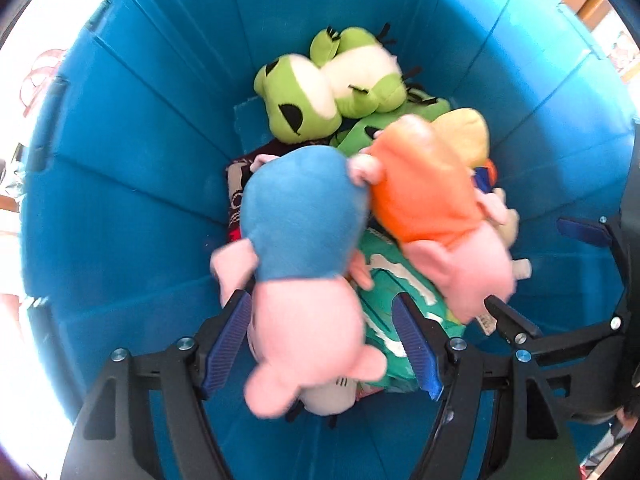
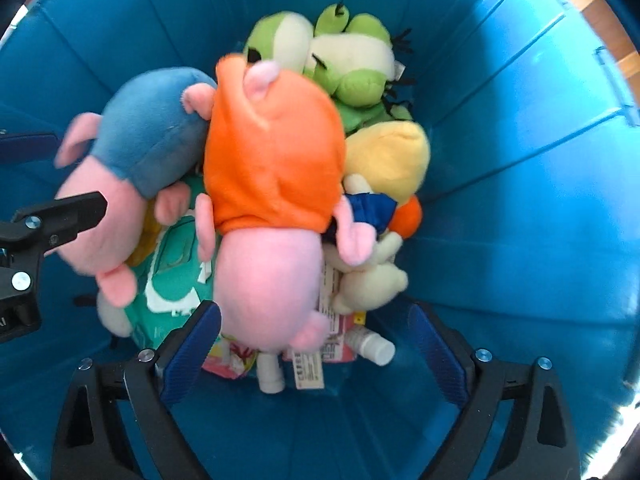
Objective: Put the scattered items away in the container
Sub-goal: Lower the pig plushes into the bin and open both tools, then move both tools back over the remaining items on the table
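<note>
Both grippers point down into the blue bin (image 1: 132,168). The left gripper (image 1: 320,344) stands open around the blue-shirted pig plush (image 1: 296,224), pads not pressing. The right gripper (image 2: 316,348) gapes wide around the orange-shirted pig plush (image 2: 272,168); both plushes lie atop the toy pile.

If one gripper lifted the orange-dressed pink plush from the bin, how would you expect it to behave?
The orange-dressed pink plush looks stuffed and fuzzy, so probably light, squashy and not slippery. Its limp limbs would likely dangle. Lying atop the blue-dressed plush, it may nudge that one.
</note>
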`<state>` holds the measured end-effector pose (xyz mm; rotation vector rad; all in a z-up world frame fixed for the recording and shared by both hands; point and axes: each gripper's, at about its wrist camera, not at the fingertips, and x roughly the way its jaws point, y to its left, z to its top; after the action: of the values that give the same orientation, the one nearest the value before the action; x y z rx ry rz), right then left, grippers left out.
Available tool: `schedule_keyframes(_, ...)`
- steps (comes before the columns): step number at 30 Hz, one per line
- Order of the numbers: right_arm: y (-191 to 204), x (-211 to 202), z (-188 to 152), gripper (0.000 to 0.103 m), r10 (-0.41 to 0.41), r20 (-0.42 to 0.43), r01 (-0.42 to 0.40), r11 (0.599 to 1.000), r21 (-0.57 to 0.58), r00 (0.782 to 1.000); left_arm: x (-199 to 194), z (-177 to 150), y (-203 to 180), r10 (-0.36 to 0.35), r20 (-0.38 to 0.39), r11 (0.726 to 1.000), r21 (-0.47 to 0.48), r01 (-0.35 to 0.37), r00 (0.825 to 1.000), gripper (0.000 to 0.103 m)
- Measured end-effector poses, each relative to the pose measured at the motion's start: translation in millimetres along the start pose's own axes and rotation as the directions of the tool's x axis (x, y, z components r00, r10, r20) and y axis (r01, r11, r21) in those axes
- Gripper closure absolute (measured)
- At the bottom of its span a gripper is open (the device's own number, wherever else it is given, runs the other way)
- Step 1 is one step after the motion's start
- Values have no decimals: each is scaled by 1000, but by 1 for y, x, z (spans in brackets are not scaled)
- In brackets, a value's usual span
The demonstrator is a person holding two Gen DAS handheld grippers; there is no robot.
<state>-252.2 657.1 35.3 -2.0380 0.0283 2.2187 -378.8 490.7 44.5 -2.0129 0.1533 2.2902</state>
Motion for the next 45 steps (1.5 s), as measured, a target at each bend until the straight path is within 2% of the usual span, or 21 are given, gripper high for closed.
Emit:
schedule_keyframes(8, 5, -43, -19, 3, -1, 58, 1, 1000, 3, 998, -24, -21, -3, -18, 48, 999, 28, 16, 999, 31)
schedule_keyframes(13, 8, -63, -37, 1, 5, 98, -5, 1000, -6, 995, -49, -49, -8, -26, 95, 998, 54, 21, 995, 31)
schedule_keyframes(20, 21, -84, -62, 1, 18, 142, -14, 1000, -25, 990, -75, -86, -6, -30, 157, 998, 64, 21, 987, 31)
schedule_keyframes(27, 38, -108, -74, 1, 12, 191, -8, 1000, -18, 981, -97, -115, 14, -30, 229, 998, 56, 18, 973, 31)
schedule_keyframes(36, 88, -142, -64, 1, 4, 270, -4, 1000, -1, 963, -128, -151, 72, -44, 349, 999, 42, 31, 936, 31)
schedule_keyframes(43, 162, -168, -45, 1, 31, 348, -37, 999, 12, 937, -146, -186, 159, -25, 444, 1000, 16, 20, 896, 31)
schedule_keyframes(45, 187, -171, -38, 1, 46, 370, -55, 998, 13, 928, -146, -196, 187, -19, 456, 1000, 15, 13, 890, 31)
